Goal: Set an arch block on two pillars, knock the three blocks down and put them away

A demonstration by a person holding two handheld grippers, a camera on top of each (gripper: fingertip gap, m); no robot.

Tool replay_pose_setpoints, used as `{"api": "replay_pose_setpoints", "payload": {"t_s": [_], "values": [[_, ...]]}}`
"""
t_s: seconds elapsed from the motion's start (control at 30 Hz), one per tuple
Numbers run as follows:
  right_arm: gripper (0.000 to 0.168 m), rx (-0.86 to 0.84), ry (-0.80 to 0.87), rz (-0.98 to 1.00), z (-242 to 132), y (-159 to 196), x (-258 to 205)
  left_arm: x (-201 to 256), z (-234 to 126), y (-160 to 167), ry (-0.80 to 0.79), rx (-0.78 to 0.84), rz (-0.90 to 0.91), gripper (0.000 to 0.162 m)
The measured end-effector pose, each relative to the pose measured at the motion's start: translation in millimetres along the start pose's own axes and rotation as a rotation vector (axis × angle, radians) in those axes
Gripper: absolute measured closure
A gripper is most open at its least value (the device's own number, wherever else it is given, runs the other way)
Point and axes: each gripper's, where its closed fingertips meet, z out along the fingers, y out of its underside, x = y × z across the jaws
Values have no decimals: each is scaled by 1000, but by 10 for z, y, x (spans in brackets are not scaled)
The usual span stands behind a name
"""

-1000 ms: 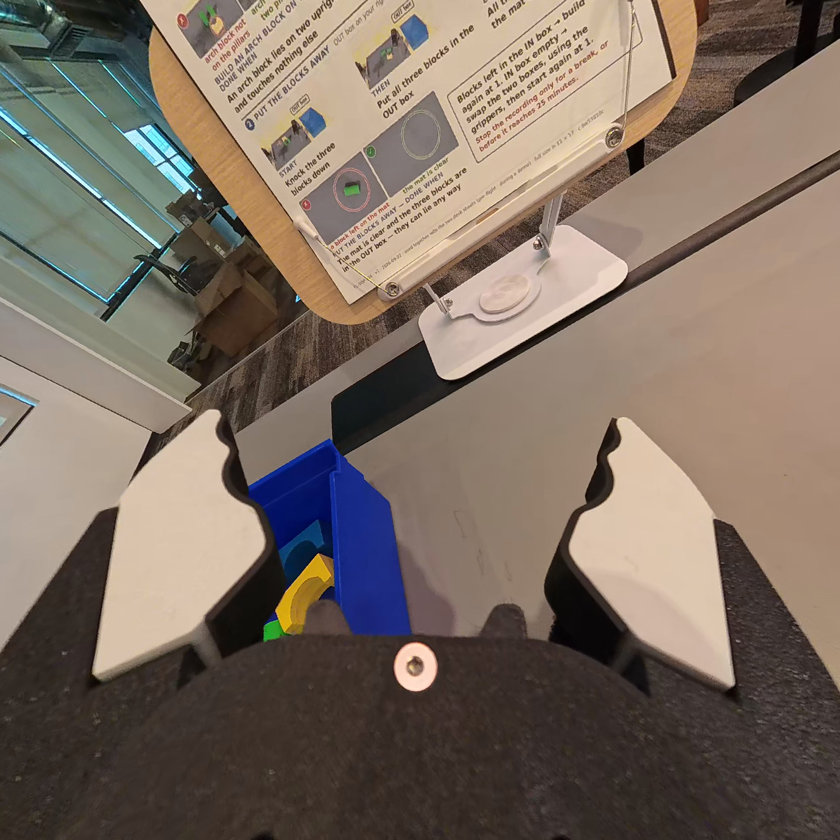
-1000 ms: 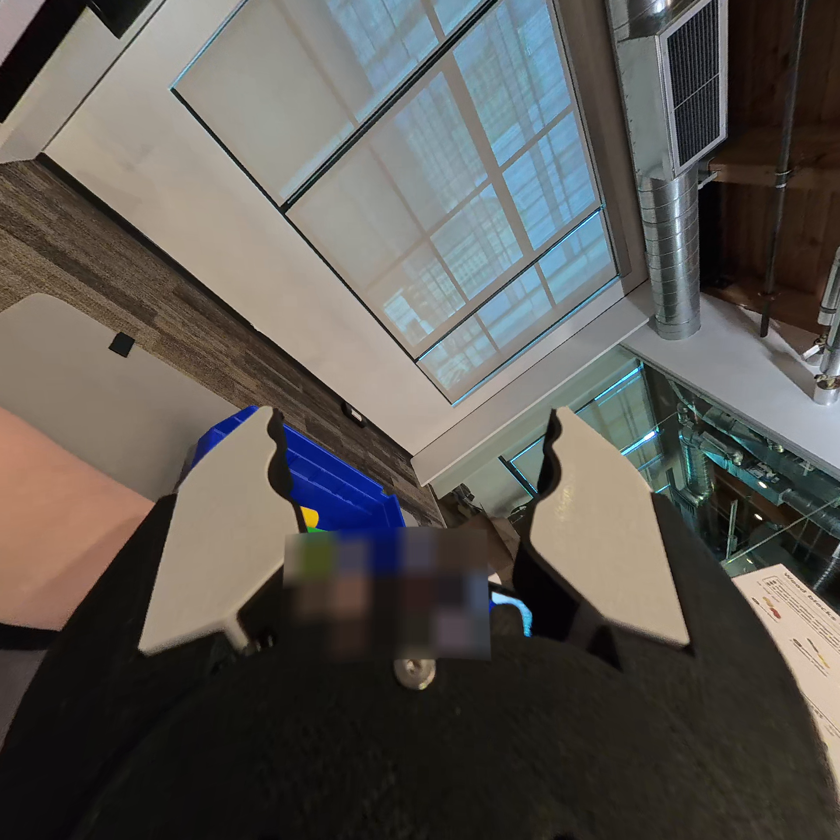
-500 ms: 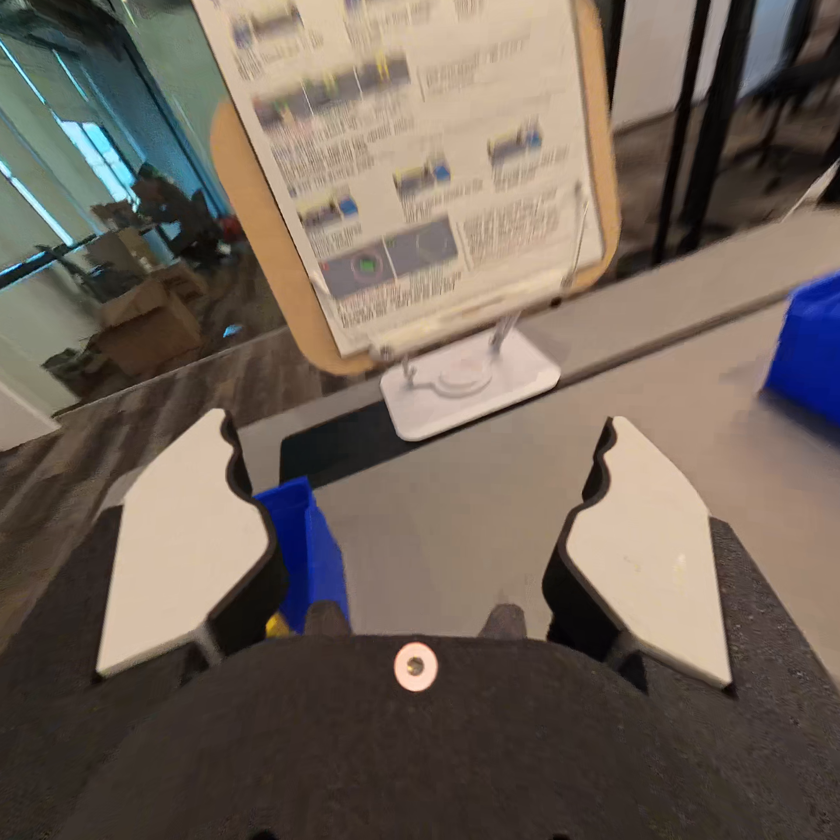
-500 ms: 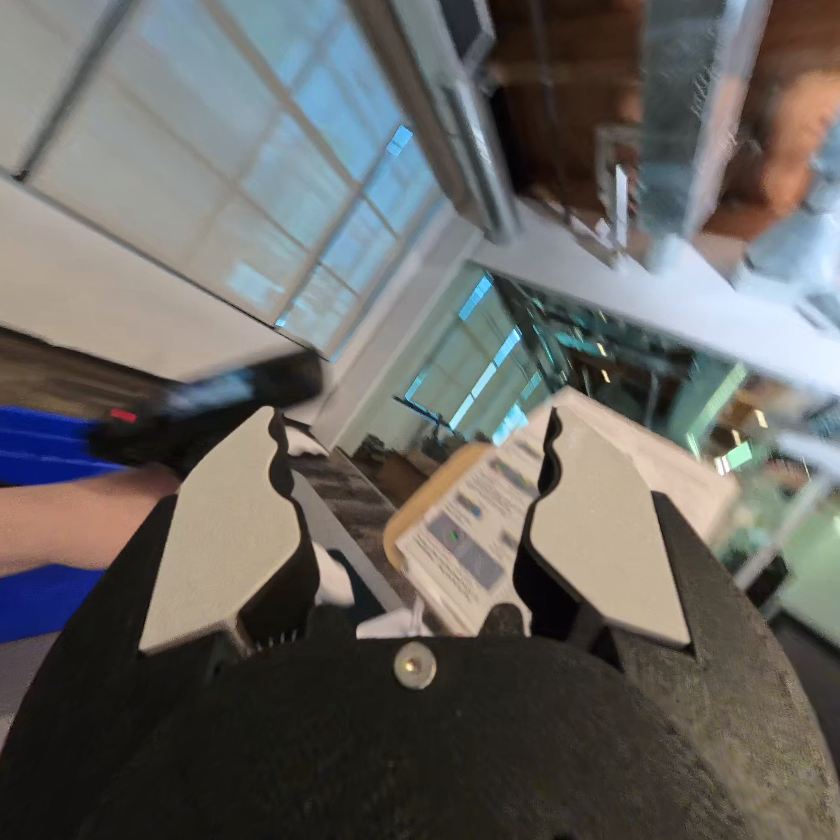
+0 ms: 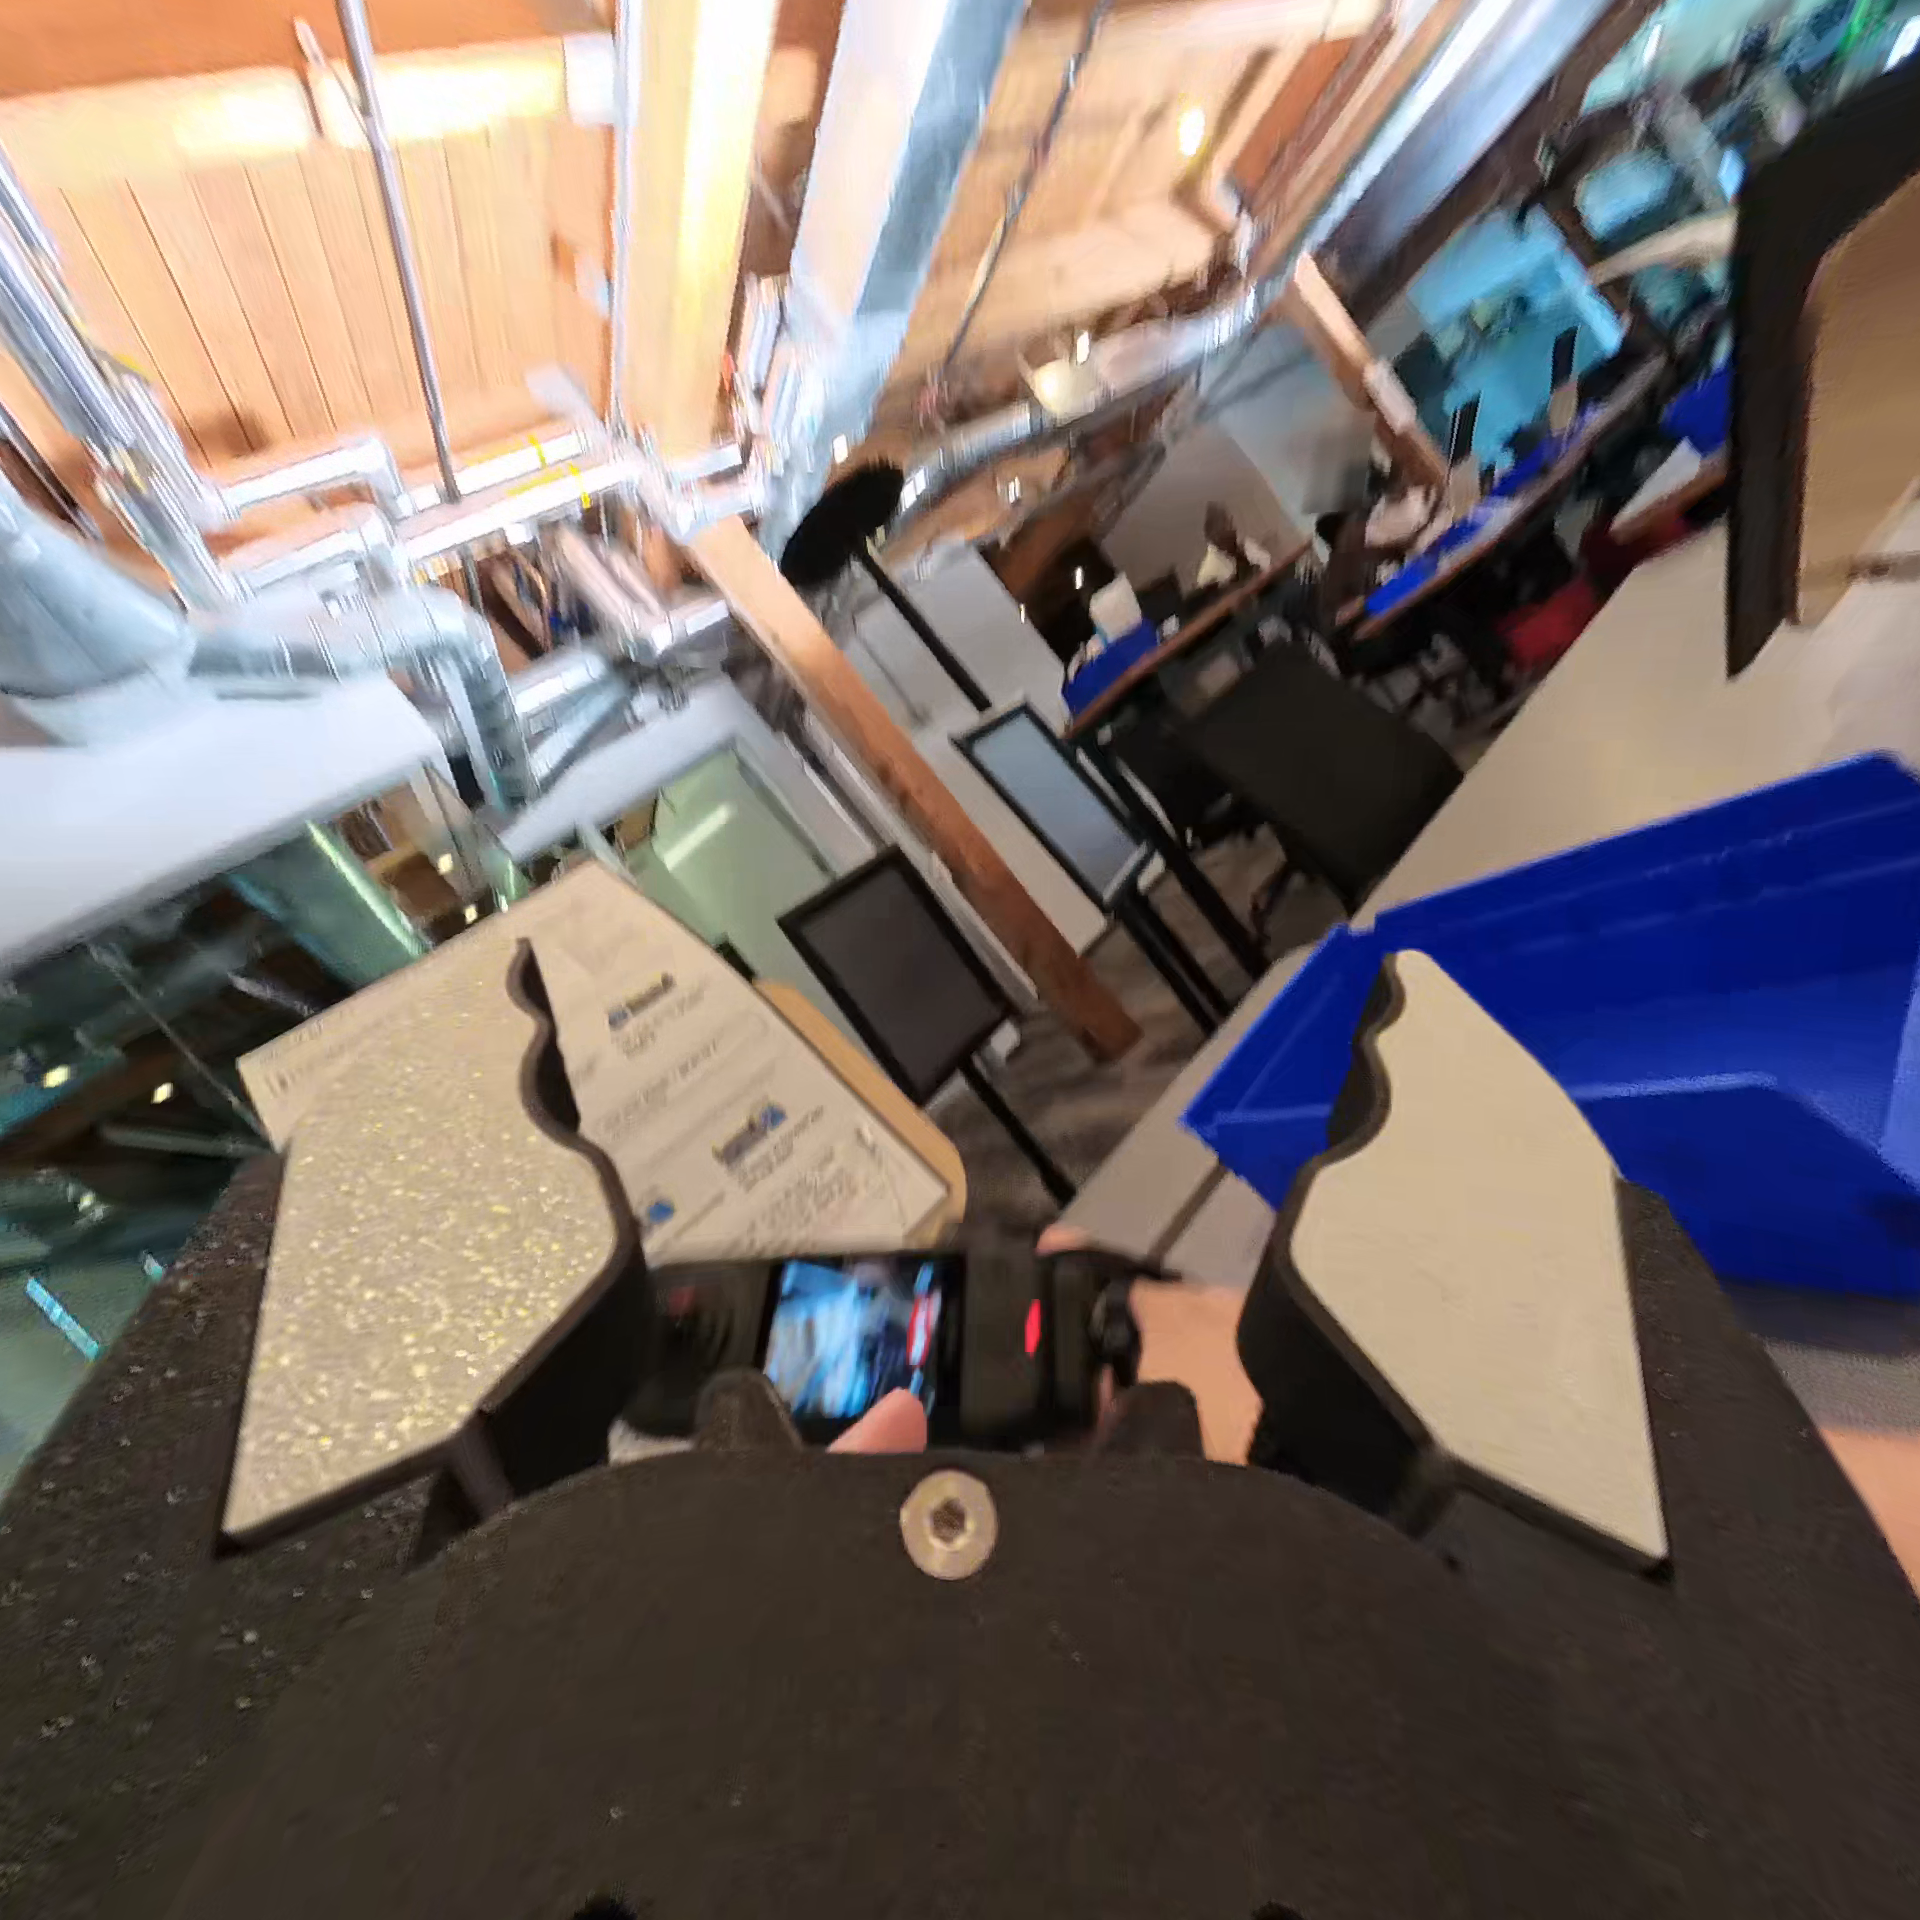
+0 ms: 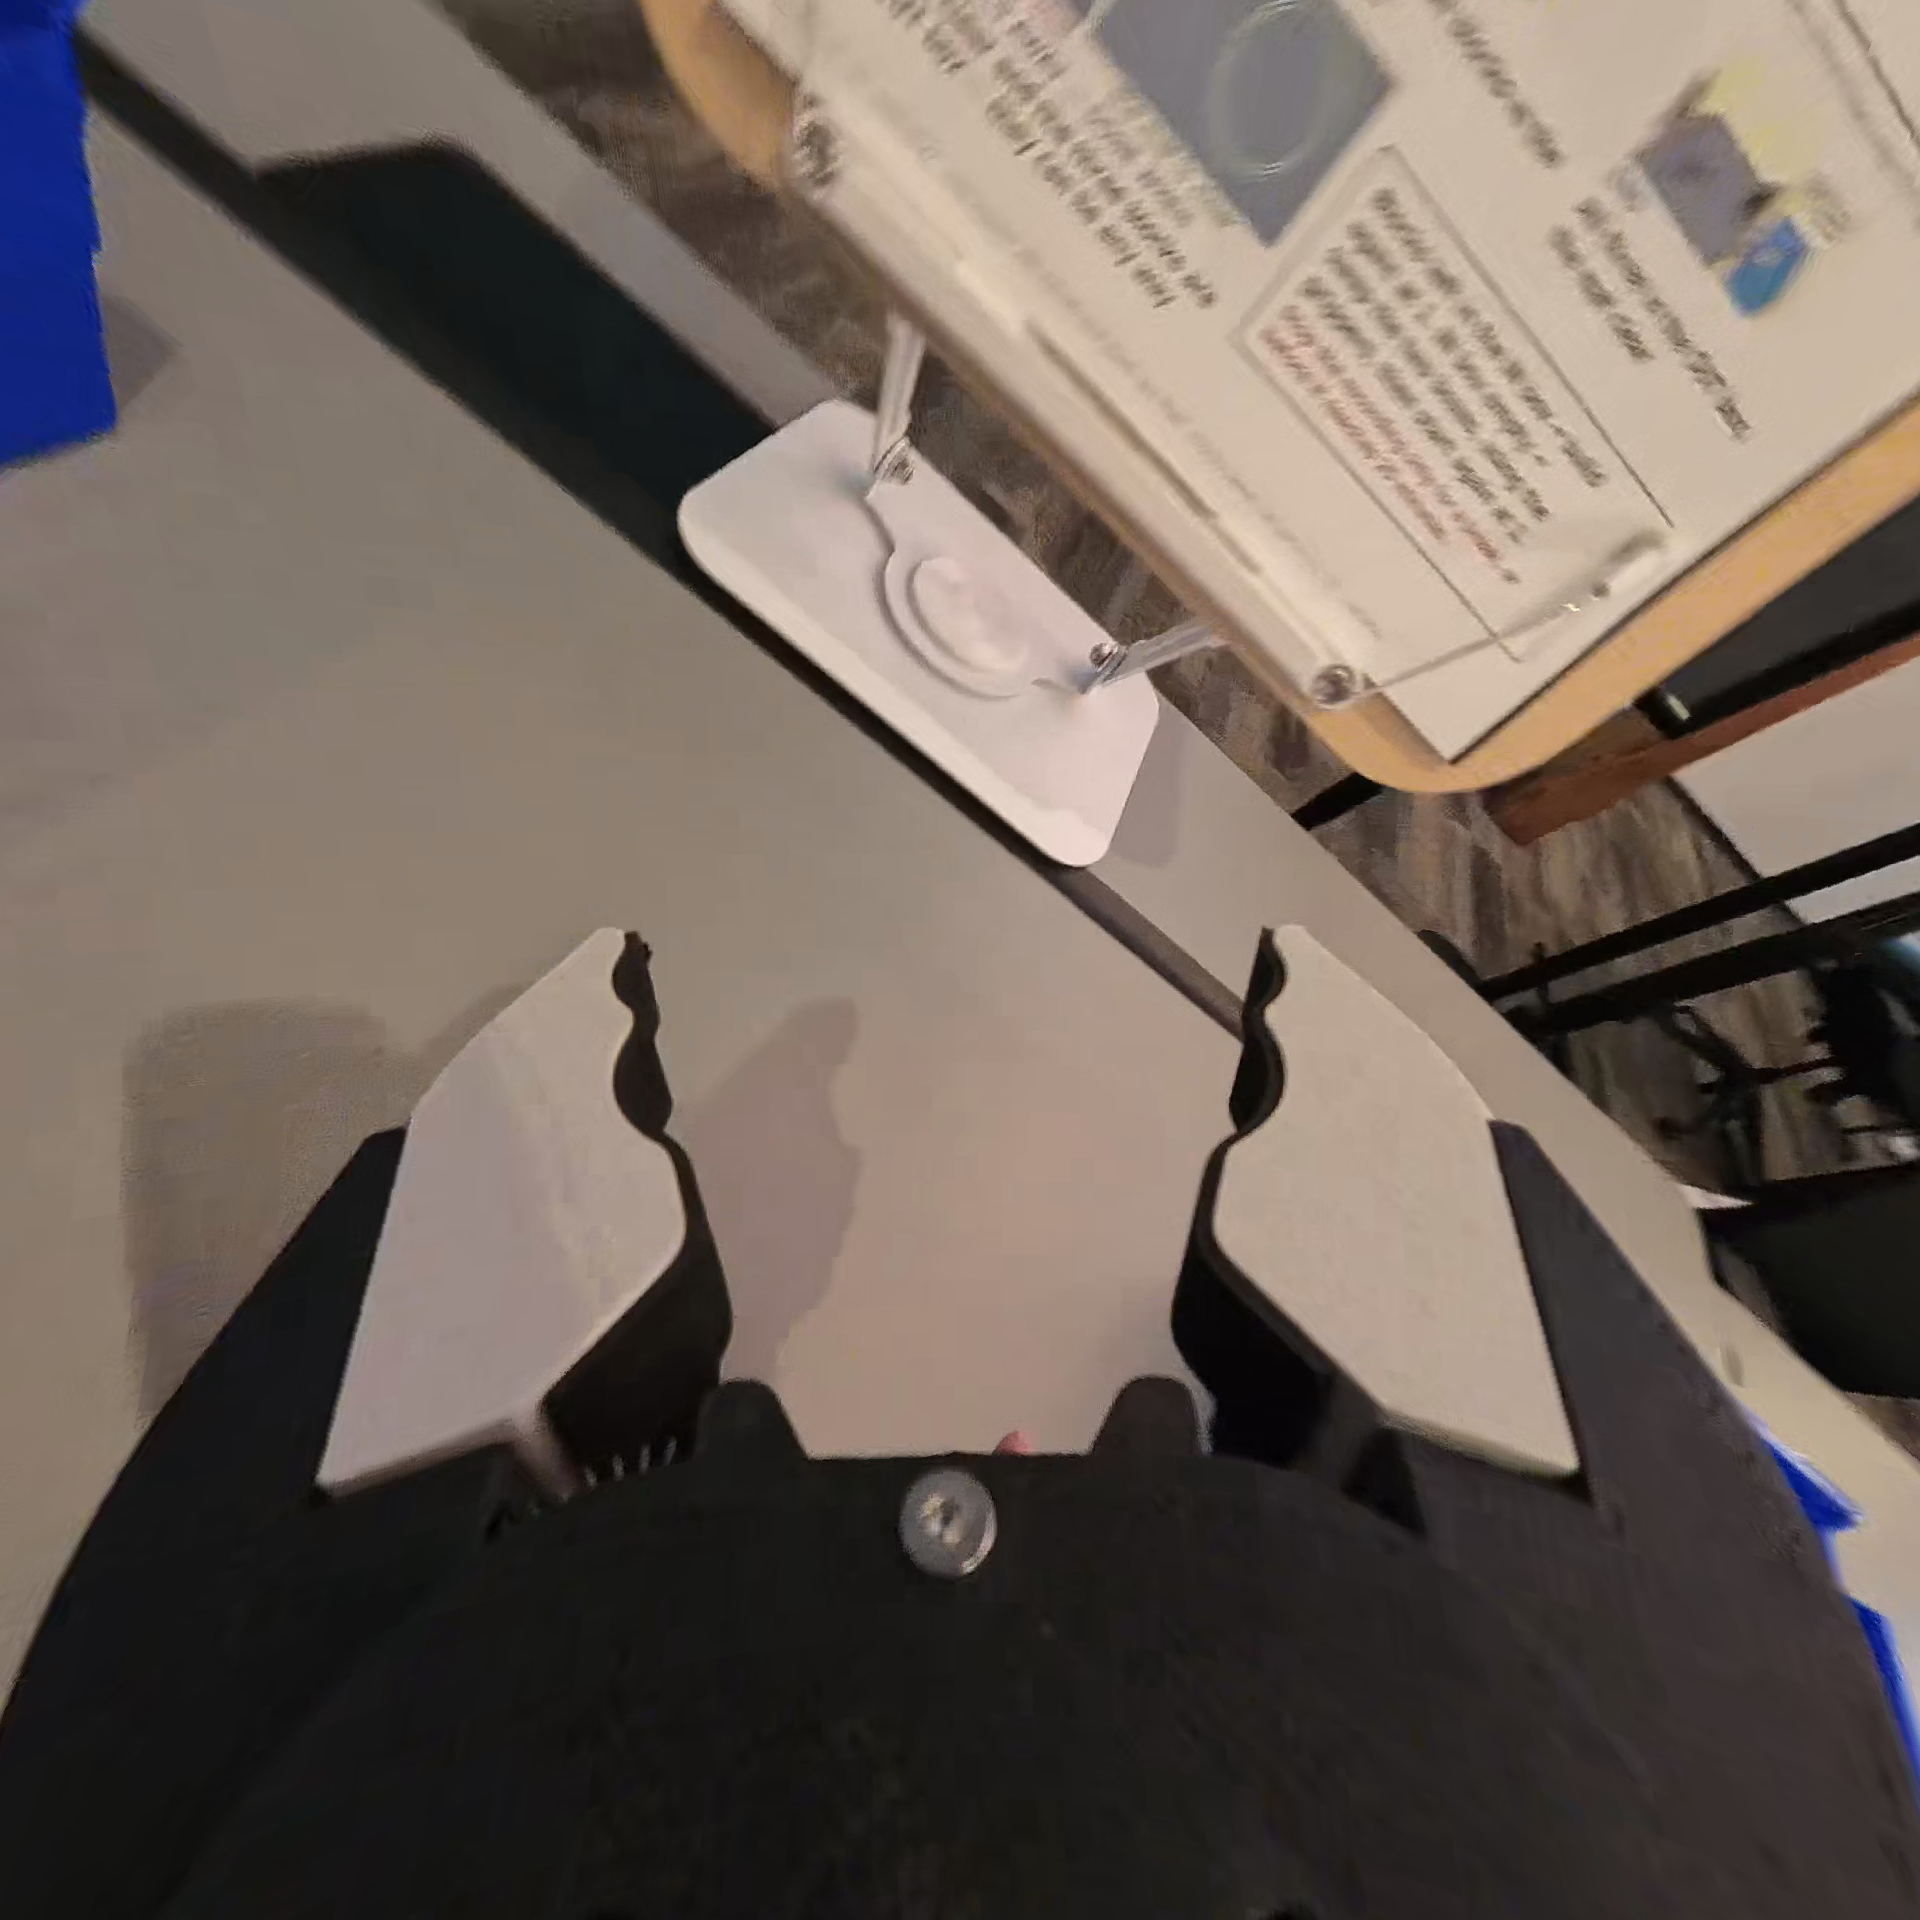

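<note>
Blue plastic shows on the right of the left wrist view: a big blue bin (image 5: 1662,1049) that sits on the grey counter (image 5: 1143,1195). Its inside cannot be seen from here, so it is not clear where the arch block and the two pillar blocks are; none of them shows in either view. The left claw (image 5: 956,1049) is tipped up toward the ceiling pipes and wooden beams, and its two fingers are spread wide with nothing between them. Just past its fingers there is a small black camera with a lit screen (image 5: 862,1340), and a person's hand (image 5: 1174,1351) is on it. A paper sheet on a tan board (image 5: 727,1101) stands behind the left finger. This view is blurry. In the right wrist view, the right claw (image 6: 951,987) hangs over the bare grey counter (image 6: 312,727), and its fingers are spread wide too, with nothing in them. Ahead of it a white flat stand base (image 6: 935,644) rests at the far edge of the counter, and thin metal legs hold up the tan board with the paper sheet (image 6: 1351,312). A bit of blue bin (image 6: 42,239) peeks in at the top left corner, well apart from the claw.
</note>
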Motion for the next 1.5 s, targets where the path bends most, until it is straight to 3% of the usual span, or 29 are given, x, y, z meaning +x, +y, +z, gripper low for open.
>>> {"api": "replay_pose_setpoints", "payload": {"t_s": [0.1,0.2,0.5,0.87,1.03,1.5], "values": [[60,-9,32,-94,3,-61,-174,-130,-134,-262,-33,180,-53,22],[60,-10,60,-141,-45,-106,-209,-246,-215,-368,-33,254,-116,25],[60,-32,73,-192,-118,-120,-243,-283,-244,-310,29,311,-243,36],[60,6,79,-219,-183,-197,-261,-54,-328,-452,68,353,-24,42],[60,1,72,-230,-204,-203,-286,-193,-319,-434,84,353,-180,40],[60,27,101,-240,-264,-272,-233,-81,-277,-381,101,308,-73,41]]}}
